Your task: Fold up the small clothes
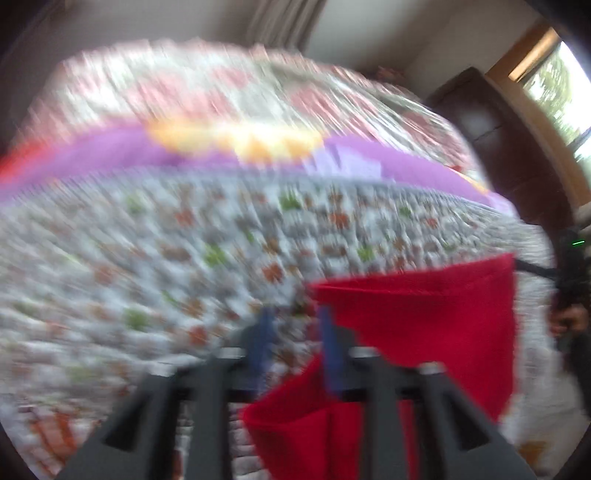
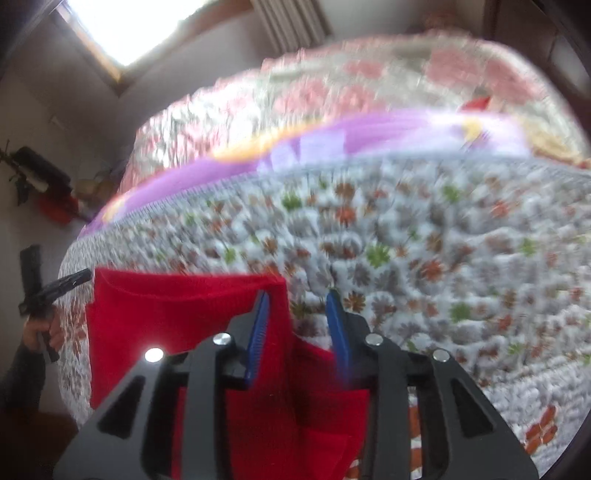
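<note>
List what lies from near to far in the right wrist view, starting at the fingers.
Blue-padded fingers → red garment → flowered white quilt → purple cloth → pink floral bedspread → curtain.

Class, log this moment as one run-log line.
left tool: open | right tool: open | red cloth: on floral bedspread | views blurred

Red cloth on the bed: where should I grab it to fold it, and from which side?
Grab the red cloth by the two corners of its far straight edge. It lies mostly flat on the bedspread, so probably come at each corner from its outer side, slipping one of the jaws under the edge. The blur hides finer wrinkles.
</note>
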Tool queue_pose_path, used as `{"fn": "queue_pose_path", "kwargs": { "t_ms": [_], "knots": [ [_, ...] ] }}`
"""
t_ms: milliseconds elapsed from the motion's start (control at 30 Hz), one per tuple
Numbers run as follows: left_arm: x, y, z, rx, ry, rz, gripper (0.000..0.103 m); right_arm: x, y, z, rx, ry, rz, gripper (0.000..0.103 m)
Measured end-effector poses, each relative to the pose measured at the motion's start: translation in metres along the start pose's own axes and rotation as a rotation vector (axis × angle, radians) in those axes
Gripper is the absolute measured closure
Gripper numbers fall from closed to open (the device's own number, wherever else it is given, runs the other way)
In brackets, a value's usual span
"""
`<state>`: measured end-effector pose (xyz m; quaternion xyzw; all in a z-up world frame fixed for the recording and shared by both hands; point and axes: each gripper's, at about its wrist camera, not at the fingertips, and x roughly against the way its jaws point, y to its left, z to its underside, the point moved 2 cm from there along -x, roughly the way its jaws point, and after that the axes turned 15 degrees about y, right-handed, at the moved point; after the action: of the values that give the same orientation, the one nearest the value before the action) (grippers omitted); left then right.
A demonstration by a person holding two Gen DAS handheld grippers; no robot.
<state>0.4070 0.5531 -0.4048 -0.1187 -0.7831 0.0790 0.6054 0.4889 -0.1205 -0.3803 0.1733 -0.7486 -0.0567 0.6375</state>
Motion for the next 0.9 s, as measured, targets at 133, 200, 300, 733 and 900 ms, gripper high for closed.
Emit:
{"fn": "queue_pose_path", "kwargs": {
  "t_ms": [133, 200, 300, 733, 900],
  "knots": [
    [0.016, -0.033, 0.01, -0.063, -0.031, 0.11, 0.05, 0.007, 0.021, 0.013, 0.002, -0.017, -0.133, 0.07],
    [-0.002, -0.045, 0.014, -0.094, 0.026, 0.123, 0.051, -0.009, 0.025, 0.017, 0.013, 0.027, -0.17, 0.07],
    [-0.031, -0.045, 0.017, -0.086, 0.12, 0.111, 0.055, -0.036, 0.011, 0.016, -0.025, 0.086, -0.202, 0.074],
    [-0.013, -0.027, 0.06, -0.047, 0.092, 0.098, 0.059, -0.007, -0.007, 0.044, -0.104, 0.029, -0.236, 0.068],
    [0.016, -0.013, 0.077, 0.019, 0.071, 0.411, 0.058, -0.009, 0.001, 0.077, -0.117, 0.085, -0.324, 0.068]
  ]
}}
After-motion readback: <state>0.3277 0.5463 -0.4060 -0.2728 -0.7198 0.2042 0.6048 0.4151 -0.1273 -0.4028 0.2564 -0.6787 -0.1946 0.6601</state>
